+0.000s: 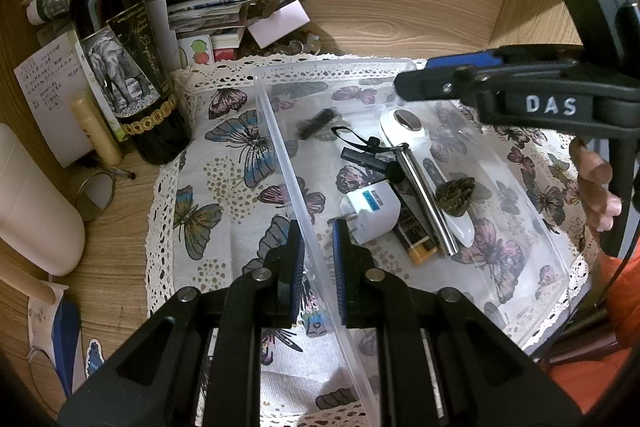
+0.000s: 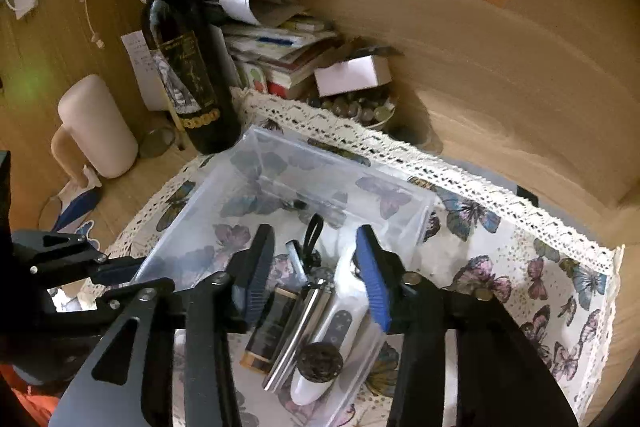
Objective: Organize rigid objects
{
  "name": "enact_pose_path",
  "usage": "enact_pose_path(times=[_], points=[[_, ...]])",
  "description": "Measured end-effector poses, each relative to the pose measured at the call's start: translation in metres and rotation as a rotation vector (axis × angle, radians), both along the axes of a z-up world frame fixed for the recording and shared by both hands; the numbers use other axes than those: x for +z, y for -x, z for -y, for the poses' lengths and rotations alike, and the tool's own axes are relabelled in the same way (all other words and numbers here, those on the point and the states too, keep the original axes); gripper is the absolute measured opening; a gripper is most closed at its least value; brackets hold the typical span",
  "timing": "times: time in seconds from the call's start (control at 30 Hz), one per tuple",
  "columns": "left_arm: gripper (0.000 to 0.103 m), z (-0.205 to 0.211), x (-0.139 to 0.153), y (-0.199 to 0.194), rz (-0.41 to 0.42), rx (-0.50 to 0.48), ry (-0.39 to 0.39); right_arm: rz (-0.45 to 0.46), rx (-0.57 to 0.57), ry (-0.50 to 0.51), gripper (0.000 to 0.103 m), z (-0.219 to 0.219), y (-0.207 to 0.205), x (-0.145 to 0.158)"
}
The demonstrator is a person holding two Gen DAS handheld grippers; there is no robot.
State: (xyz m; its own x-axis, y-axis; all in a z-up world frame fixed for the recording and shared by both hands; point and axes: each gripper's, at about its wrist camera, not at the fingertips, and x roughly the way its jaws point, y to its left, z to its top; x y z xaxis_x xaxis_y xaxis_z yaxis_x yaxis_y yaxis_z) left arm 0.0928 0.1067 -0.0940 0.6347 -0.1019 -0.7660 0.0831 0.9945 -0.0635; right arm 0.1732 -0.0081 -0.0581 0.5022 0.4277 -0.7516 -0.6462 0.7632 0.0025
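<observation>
A clear plastic bin (image 1: 276, 131) stands on a butterfly cloth. My left gripper (image 1: 318, 251) is shut on the bin's near left wall, one finger inside and one outside. In the bin lie a white remote (image 1: 404, 131), a metal tube (image 1: 424, 195), a white plug adapter (image 1: 372, 211), a black-and-yellow lighter (image 1: 416, 239), a dark cone (image 1: 456, 195) and a blurred dark fuzzy thing (image 1: 316, 123). My right gripper (image 2: 314, 231) hangs open above the bin (image 2: 400, 187), over the metal tube (image 2: 296, 339) and the remote (image 2: 340, 327), with nothing between its pads. The left gripper (image 2: 128, 271) shows at the bin's left corner.
A dark wine bottle (image 1: 120, 67) and a white mug (image 1: 32, 203) stand left of the cloth (image 1: 224, 187). Stacked papers and booklets (image 2: 280, 43) and a bowl of small stones (image 2: 360, 107) sit against the wooden back wall. A person's hand (image 1: 596, 187) holds the right gripper.
</observation>
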Motion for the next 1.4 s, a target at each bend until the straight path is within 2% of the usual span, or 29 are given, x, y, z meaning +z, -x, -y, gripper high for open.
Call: enact_pose_path(times=[0.27,0.43,0.6,0.8,0.97,1.1,1.17,1.3,1.4], points=[[0.013,0.000,0.000,0.000,0.000,0.000,-0.001,0.034,-0.101,0.004,0.041,0.030,-0.010,0.009],[0.013,0.000,0.000,0.000,0.000,0.001,0.000,0.030,-0.197,0.023,0.041,0.057,-0.027,0.004],[0.013,0.000,0.000,0.000,0.000,0.000,-0.002,-0.018,-0.273,0.064,0.042,0.078,-0.049,-0.017],[0.013,0.000,0.000,0.000,0.000,0.000,-0.001,-0.084,-0.310,0.114,0.043,0.094,-0.068,-0.047],[0.013,0.000,0.000,0.000,0.000,0.000,-0.001,-0.113,-0.316,0.165,0.064,0.103,-0.075,-0.071],[0.013,0.000,0.000,0.000,0.000,0.001,-0.002,-0.117,-0.306,0.231,0.066,0.105,-0.080,-0.089],[0.013,0.000,0.000,0.000,0.000,0.001,-0.001,-0.133,-0.311,0.203,0.069,0.108,-0.085,-0.093],[0.013,0.000,0.000,0.001,0.000,0.001,-0.003,-0.197,-0.320,0.127,0.068,0.120,-0.097,-0.095],[0.013,0.000,0.000,0.000,0.001,0.001,-0.001,-0.180,-0.315,0.128,0.053,0.121,-0.098,-0.094]])
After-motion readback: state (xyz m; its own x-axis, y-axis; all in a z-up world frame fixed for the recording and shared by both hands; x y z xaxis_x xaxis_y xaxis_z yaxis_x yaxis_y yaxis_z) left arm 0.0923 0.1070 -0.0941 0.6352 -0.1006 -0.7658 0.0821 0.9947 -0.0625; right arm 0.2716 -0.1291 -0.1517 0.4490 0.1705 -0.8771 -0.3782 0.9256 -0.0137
